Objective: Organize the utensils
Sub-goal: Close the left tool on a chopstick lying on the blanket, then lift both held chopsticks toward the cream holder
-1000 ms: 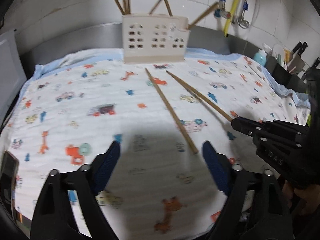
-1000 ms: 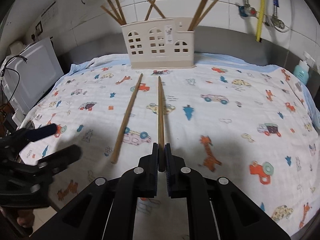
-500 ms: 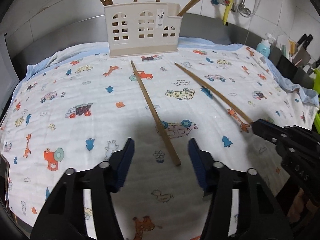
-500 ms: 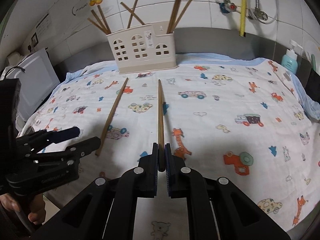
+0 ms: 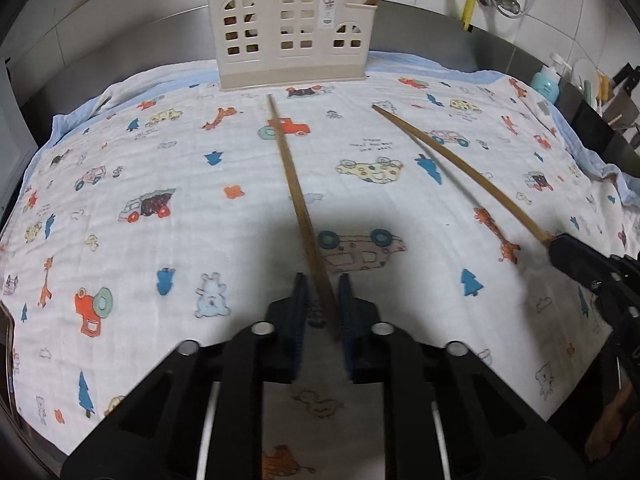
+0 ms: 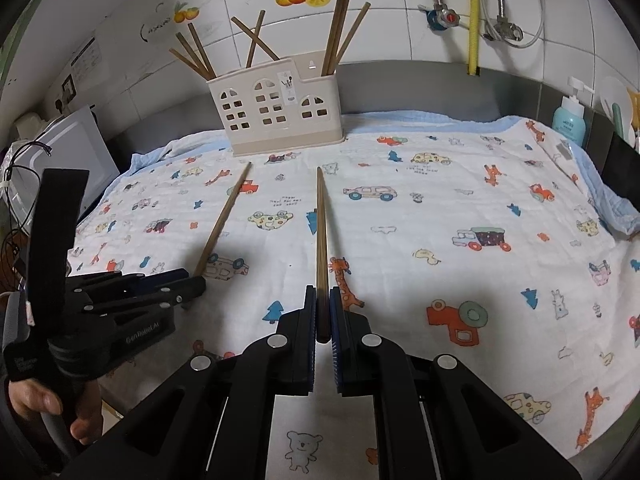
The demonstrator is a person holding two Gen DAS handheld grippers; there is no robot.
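Two brown chopsticks lie on the printed cloth [image 5: 160, 160] in front of a cream utensil holder [image 5: 292, 60] that has several chopsticks standing in it. My left gripper [image 5: 323, 280] straddles the near end of the left chopstick [image 5: 296, 196]. Its jaws are closing, and a narrow gap still shows beside the stick. In the right wrist view the left gripper [image 6: 192, 280] sits at that chopstick's [image 6: 222, 220] near end. My right gripper [image 6: 323, 292] is shut on the near end of the right chopstick [image 6: 320, 232], which points toward the holder [image 6: 280, 120].
A white appliance [image 6: 68, 160] stands at the left edge of the counter. A teal soap bottle [image 6: 568, 116] and dark containers [image 5: 592, 120] line the right side. Pipes and a yellow hose [image 6: 474, 20] hang on the tiled wall behind. A hand [image 6: 48, 408] grips the left handle.
My left gripper has moved forward and down over the left chopstick's end, and its jaws have narrowed from wide open to almost together. The right gripper has stayed shut on its chopstick.
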